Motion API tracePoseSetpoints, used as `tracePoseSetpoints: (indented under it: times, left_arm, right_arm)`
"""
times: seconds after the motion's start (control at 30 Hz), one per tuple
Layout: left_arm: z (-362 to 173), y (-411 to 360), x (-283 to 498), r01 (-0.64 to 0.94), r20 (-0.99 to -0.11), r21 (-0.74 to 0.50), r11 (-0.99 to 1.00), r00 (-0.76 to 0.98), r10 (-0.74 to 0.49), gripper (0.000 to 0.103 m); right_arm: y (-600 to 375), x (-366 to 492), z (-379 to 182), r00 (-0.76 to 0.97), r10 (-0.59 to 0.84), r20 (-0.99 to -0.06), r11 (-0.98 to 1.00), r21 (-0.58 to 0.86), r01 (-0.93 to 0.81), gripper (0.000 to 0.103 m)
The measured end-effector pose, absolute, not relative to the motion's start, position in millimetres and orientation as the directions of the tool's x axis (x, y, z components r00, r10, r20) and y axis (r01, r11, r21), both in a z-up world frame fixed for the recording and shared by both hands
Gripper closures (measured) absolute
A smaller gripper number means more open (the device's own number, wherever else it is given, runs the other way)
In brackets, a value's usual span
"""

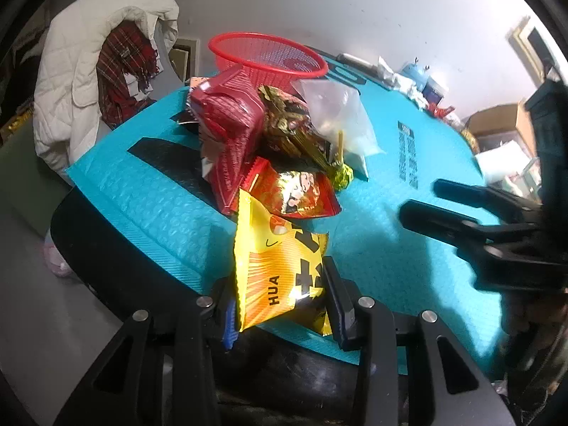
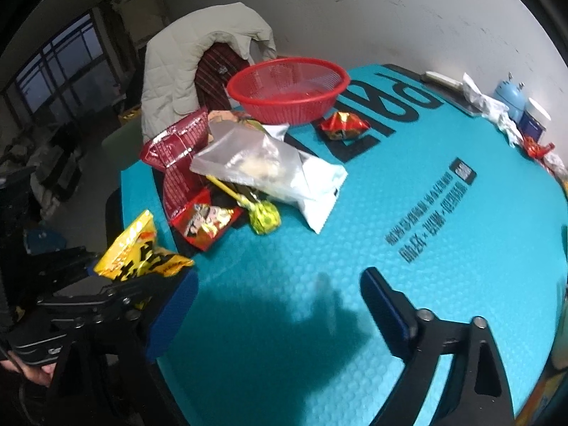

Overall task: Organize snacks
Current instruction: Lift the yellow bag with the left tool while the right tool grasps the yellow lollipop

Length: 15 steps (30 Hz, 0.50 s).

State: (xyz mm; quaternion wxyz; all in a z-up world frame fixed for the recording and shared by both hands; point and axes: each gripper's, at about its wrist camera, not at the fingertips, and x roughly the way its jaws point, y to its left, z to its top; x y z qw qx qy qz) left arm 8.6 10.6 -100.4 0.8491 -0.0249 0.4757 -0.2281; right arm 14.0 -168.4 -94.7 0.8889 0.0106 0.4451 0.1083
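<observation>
The left gripper [image 1: 280,305] is clamping the crinkled yellow foil snack packet [image 1: 280,266] at the near edge of the turquoise bubble-textured mat [image 2: 355,266]; the right gripper [image 2: 277,305] is hovering, jaws apart, over bare mat.

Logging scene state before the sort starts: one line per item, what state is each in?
left gripper: shut on yellow snack packet
yellow snack packet: sealed, clamped between the pads
right gripper: open, nothing between the jaws
red basket: upright, looks empty
clear plastic bag: lying on top of the snack pile
dark red snack bag: crumpled, in the pile
</observation>
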Motion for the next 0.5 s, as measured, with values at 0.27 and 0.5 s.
tracePoseSetpoints:
  times: [0.27, 0.5]
  left_arm:
    - [-92, 31, 21, 0.324, -0.768, -0.284, 0.902, 0.487, -0.417, 0.064]
    - [-94, 40, 32, 0.297, -0.767, -0.294, 0.909, 0.494, -0.409, 0.064]
  right_arm:
    - [-150, 43, -108, 0.565, 0.221, -0.795, 0.968, 0.108, -0.226, 0.038]
    - [-138, 64, -123, 0.551, 0.237, -0.801, 0.959, 0.101, -0.265, 0.055]
